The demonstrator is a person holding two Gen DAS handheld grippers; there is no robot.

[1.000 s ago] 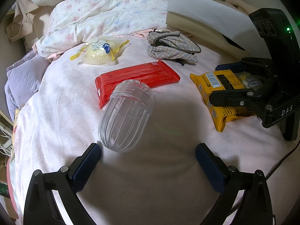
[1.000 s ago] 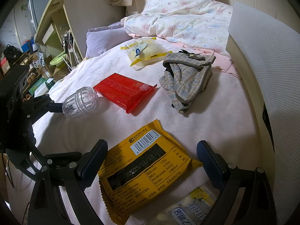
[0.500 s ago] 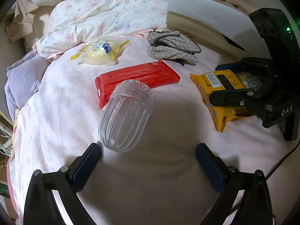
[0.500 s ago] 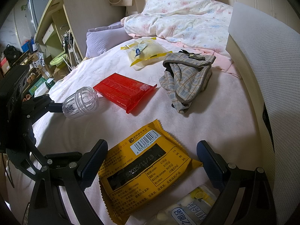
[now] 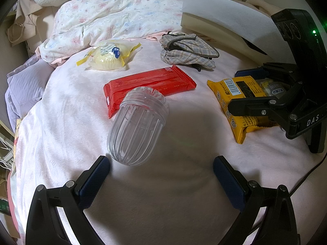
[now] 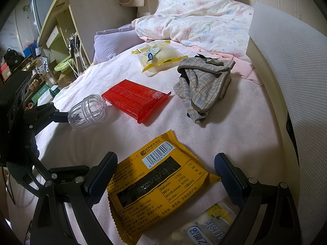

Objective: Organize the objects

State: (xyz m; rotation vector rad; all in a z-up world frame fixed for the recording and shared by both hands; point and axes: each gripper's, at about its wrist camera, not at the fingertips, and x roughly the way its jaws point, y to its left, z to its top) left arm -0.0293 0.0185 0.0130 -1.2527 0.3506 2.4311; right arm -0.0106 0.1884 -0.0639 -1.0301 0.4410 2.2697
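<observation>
left gripper [image 5: 161,170] wide open, empty, just short of clear ribbed jar [image 5: 138,127] lying on the bed [image 5: 163,194] against red packet [image 5: 149,85]; right gripper [image 6: 165,170] wide open, empty, over yellow packet [image 6: 161,185]; risk: jar rolls on soft bedding if nudged.

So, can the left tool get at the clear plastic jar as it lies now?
Probably yes. The left tool is open, and the clear plastic jar lies on its side just ahead of its fingers, nearer the left finger. Nothing lies between; the red packet lies behind the jar.
</observation>
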